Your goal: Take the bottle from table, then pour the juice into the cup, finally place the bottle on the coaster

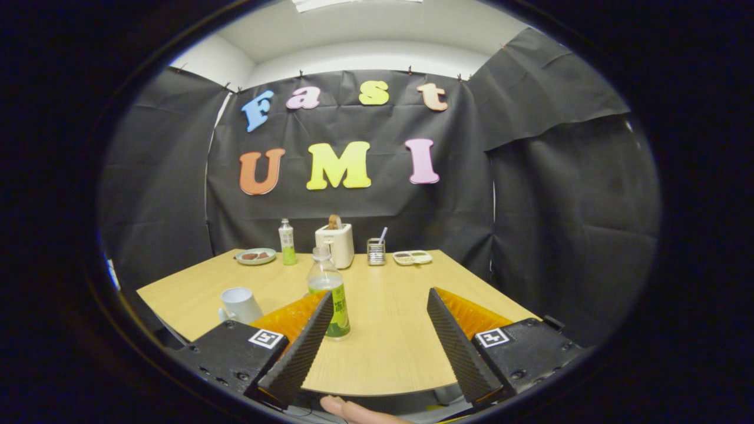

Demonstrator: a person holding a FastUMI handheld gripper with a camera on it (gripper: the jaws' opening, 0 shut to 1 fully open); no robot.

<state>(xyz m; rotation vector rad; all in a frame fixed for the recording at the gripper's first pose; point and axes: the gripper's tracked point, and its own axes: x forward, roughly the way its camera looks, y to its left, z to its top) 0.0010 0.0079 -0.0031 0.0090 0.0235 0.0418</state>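
the gripper (377, 297) has its fingers spread wide apart and holds nothing. the bottle (328, 292) stands upright on the table (389, 347), just beside the left finger (303, 344) tip and a little behind it. the cup (240, 305) stands to the left of the bottle, near the table's left edge. far back are a second bottle (287, 242), a toaster (336, 244) and a plate (255, 256).

The left finger covers the lower left of the clear plastic green-labelled bottle (330, 294); the white ceramic cup's (240, 304) base hides behind the gripper (377, 299) body.
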